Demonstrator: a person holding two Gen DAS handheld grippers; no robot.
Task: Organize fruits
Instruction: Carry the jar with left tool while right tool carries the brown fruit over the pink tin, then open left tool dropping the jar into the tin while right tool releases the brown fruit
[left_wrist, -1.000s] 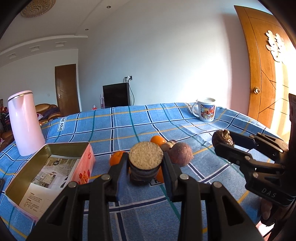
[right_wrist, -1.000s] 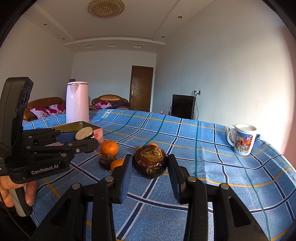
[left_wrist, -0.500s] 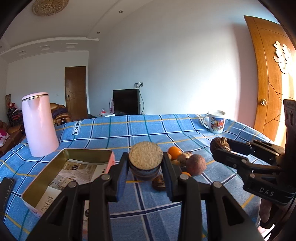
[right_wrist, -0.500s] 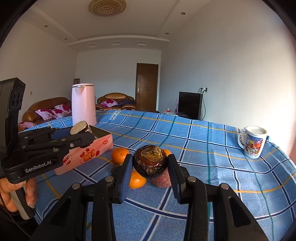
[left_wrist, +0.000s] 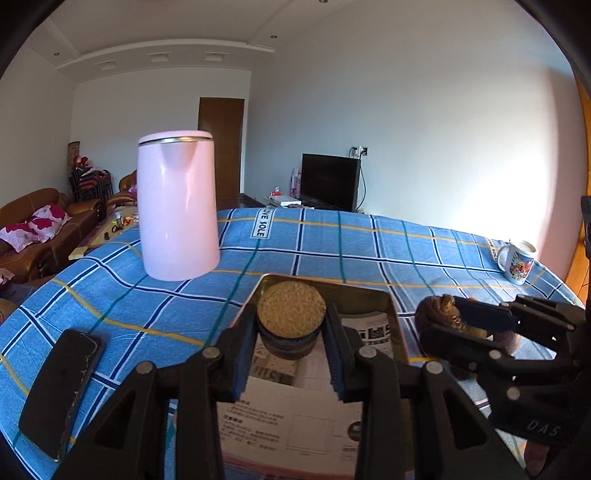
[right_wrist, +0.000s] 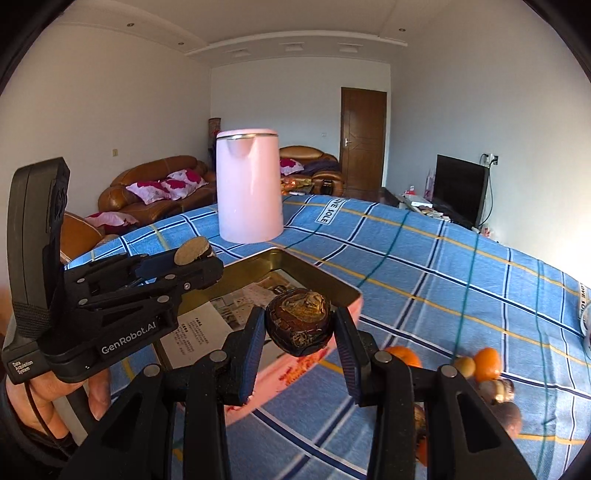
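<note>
With the left gripper pinching a cut dark fruit over the paper-lined tin and the right gripper clamping a wrinkled brown fruit near its rim, both should descend low before releasing, one after another.

Both views are fisheye cameras mounted behind each handheld tool's two black fingers, looking forward along them and tilted down at the blue plaid tablecloth.

The left one sits close above the open gold-lined rectangular metal tin, which lies directly under its fingertips, with the tall pale pink kettle ahead to the left.

The right one looks from the tin's near right corner, the kettle straight ahead.

Both share tin, kettle, brown wooden door and black television, and each sees the other tool at its edge.
</note>
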